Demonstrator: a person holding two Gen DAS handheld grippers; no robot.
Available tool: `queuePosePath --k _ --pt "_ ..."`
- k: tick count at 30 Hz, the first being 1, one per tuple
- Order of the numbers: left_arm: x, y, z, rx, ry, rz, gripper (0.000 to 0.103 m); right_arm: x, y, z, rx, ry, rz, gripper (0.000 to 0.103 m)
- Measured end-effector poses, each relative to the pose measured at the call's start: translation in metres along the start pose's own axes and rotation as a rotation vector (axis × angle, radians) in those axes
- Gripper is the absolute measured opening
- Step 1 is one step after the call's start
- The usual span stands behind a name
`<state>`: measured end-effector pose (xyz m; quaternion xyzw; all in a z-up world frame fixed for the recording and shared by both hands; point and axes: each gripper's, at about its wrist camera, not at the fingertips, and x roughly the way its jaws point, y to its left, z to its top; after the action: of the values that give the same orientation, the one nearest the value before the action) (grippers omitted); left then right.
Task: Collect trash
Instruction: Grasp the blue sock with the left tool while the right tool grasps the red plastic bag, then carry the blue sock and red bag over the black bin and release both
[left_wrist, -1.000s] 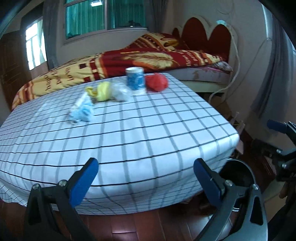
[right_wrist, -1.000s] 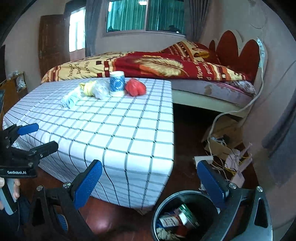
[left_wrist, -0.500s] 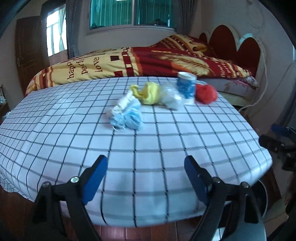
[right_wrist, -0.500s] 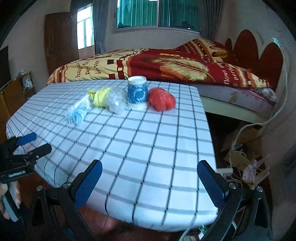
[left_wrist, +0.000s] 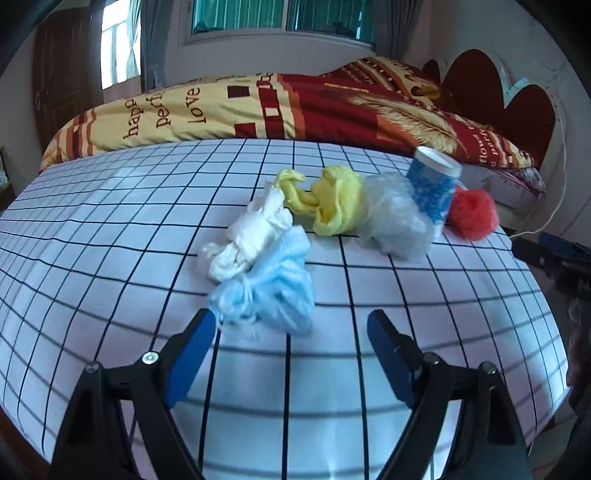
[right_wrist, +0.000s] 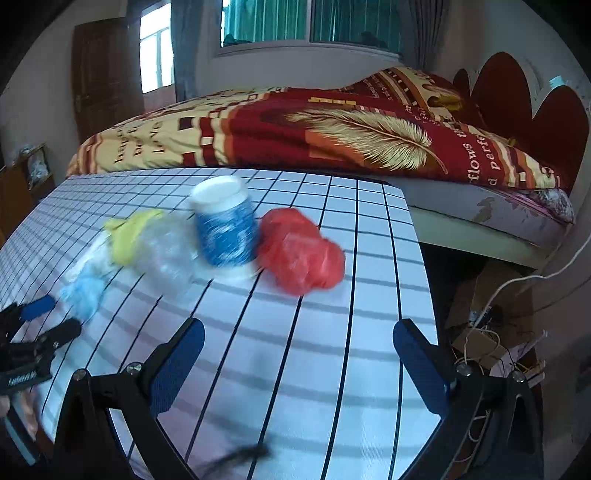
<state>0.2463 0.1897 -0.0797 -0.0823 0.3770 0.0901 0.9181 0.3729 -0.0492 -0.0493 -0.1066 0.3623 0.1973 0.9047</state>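
Both grippers have come in over the checked table (left_wrist: 406, 295) since a second ago; the left gripper (left_wrist: 291, 328), jaws wide and empty, sits just short of the pale blue wad (left_wrist: 273, 291). The right gripper (right_wrist: 295, 350), equally spread and empty, faces the red bag (right_wrist: 301, 254) beside the blue cup (right_wrist: 223, 225).

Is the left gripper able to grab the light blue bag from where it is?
Probably yes. The left gripper is open and the light blue bag lies right ahead between its fingers, with nothing in between. The white bag touches it at the back, so it might get dragged along.
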Motion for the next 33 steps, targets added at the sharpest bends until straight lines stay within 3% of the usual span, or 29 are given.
queuePosePath --k 5,8,10,11,13,20,21,33 --pt "0.021 0.004 0.01 -0.034 0.046 0.017 0.077 0.042 0.0 0.021 -0.008 0.025 0.012 0.099" --pt "0.028 0.004 0.012 -0.04 0.072 0.033 0.072 0.064 0.0 0.029 -0.001 0.048 0.024 0.087" --pt "0.025 0.004 0.01 -0.039 0.068 0.033 0.065 0.075 -0.002 0.03 0.008 0.073 0.044 0.055" --pt "0.024 0.005 0.008 -0.036 0.066 0.032 0.063 0.077 -0.002 0.029 0.011 0.084 0.057 0.047" --pt "0.019 0.005 0.004 -0.028 0.06 0.024 0.05 0.075 -0.003 0.023 0.01 0.079 0.074 0.035" --pt "0.002 0.011 -0.009 -0.038 0.033 -0.019 0.027 0.04 -0.007 -0.002 0.001 0.044 0.087 0.029" --pt "-0.002 0.011 -0.012 -0.038 0.027 -0.022 0.02 0.034 -0.008 -0.005 0.003 0.039 0.085 0.029" --pt "-0.044 -0.004 -0.024 -0.001 -0.029 -0.065 0.018 -0.054 -0.002 -0.053 0.003 -0.021 0.036 0.029"
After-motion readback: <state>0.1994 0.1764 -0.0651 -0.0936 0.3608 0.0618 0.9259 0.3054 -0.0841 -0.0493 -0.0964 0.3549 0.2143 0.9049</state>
